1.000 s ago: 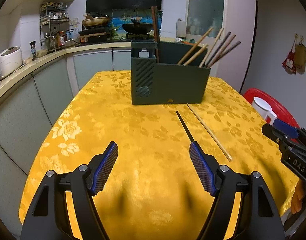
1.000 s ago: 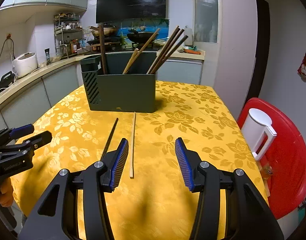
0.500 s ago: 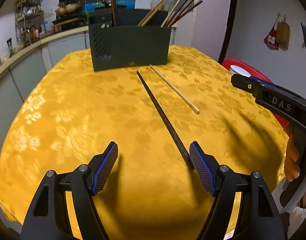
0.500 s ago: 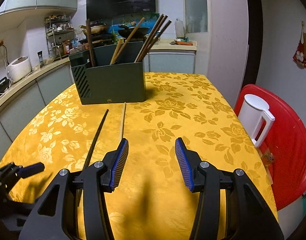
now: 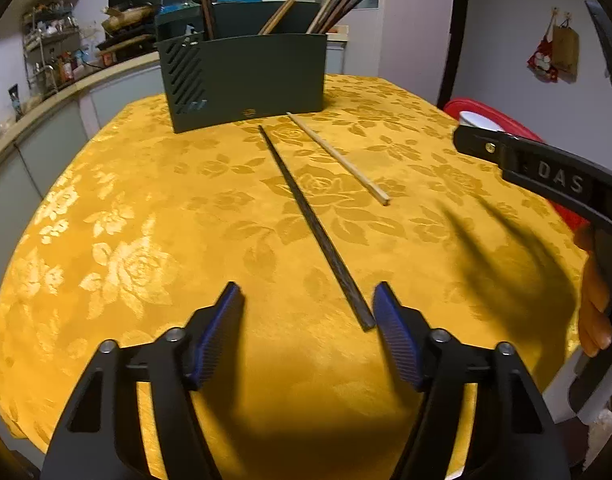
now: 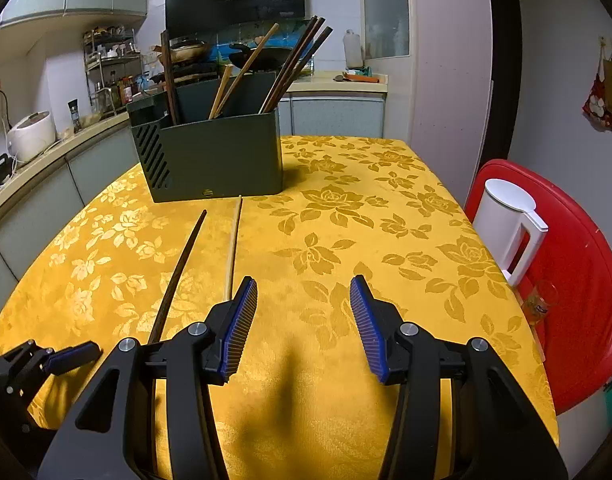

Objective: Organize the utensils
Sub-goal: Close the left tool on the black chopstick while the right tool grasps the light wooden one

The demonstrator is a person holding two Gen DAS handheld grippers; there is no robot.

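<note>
Yellow floral cloth covers your worktop, with a kitchen counter behind it. Your left gripper hangs low over the cloth, its fingers closing; the near end of the dark chopstick lies between them, close to the right-side one, not yet pinched. A pale chopstick lies just beside it. Both point toward the dark green utensil holder, which already has chopsticks in it. Your right gripper hovers with its fingers moderately apart and empty.

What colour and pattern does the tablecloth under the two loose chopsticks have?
The tablecloth is golden yellow with a woven rose-and-leaf pattern, clearest in the right wrist view.
</note>
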